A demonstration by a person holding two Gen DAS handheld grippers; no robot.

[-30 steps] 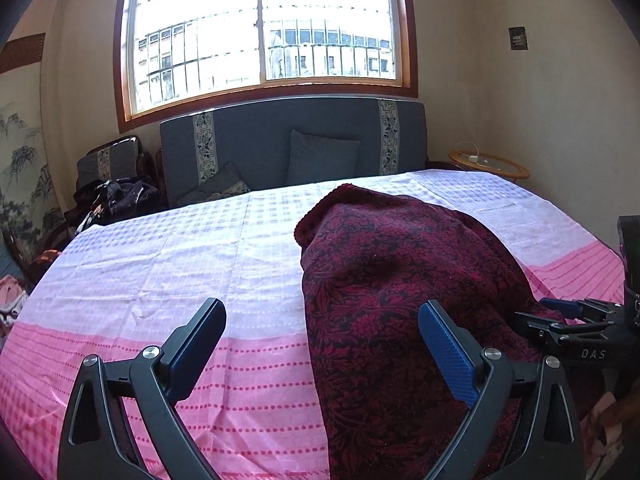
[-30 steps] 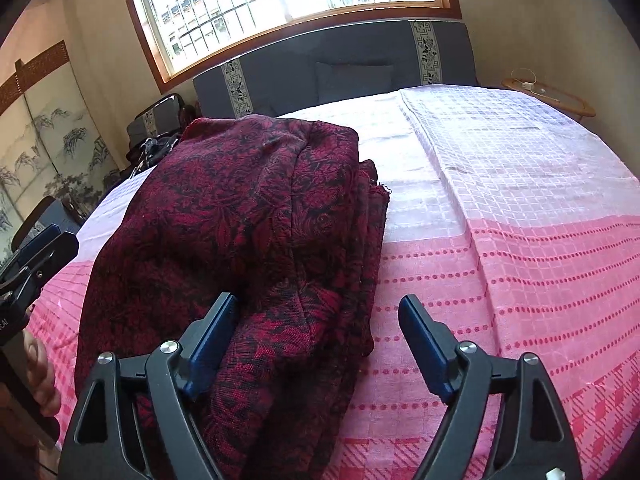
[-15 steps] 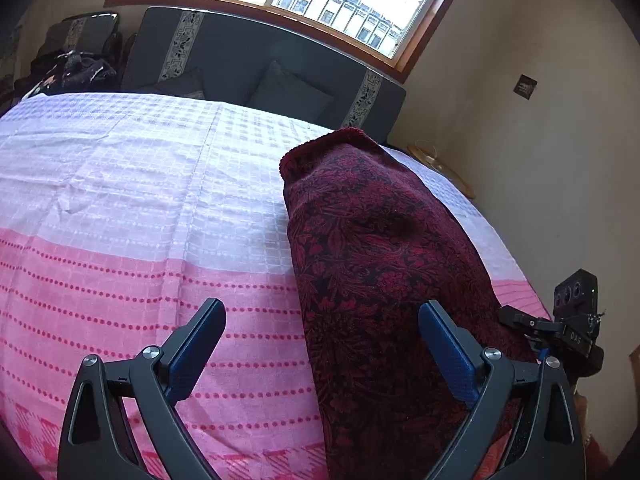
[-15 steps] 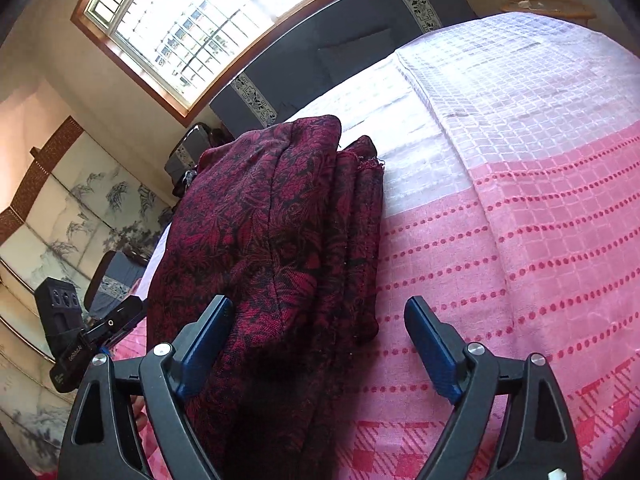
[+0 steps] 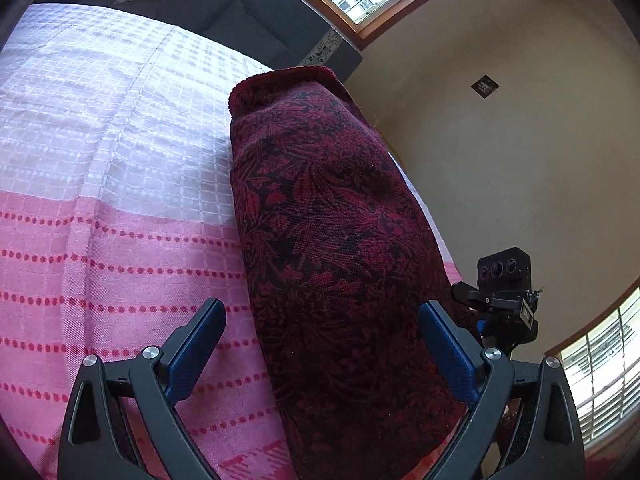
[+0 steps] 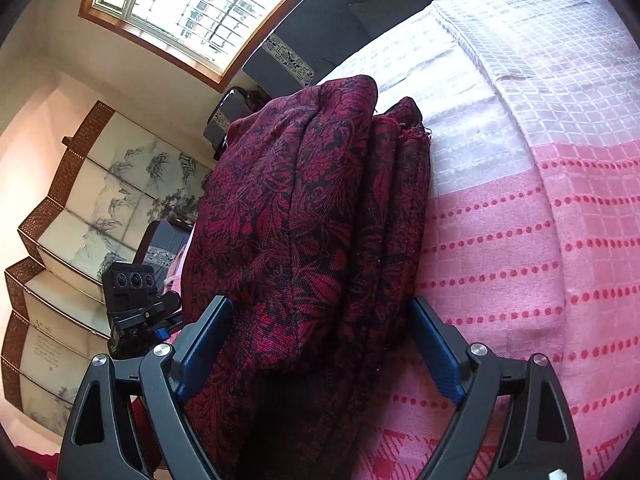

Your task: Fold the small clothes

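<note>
A dark red garment with a black leaf pattern (image 5: 332, 248) lies folded in a thick strip on the pink and white bedspread (image 5: 100, 184). My left gripper (image 5: 324, 344) is open, its jaws wide apart, with the near end of the garment between them. My right gripper (image 6: 320, 344) is open too, its jaws on either side of the stacked folds of the garment (image 6: 304, 208). Each view is tilted. The right gripper's body shows in the left wrist view (image 5: 504, 304), and the left gripper's body shows in the right wrist view (image 6: 136, 304).
A dark blue sofa (image 5: 248, 20) with a cushion stands behind the bed under a window (image 6: 200, 4). A painted folding screen (image 6: 80, 208) stands at the left. A bare cream wall (image 5: 520, 140) is at the right.
Both grippers have tilted and moved in closer along the garment, so its near end now sits between each pair of jaws. The garment has not moved.
</note>
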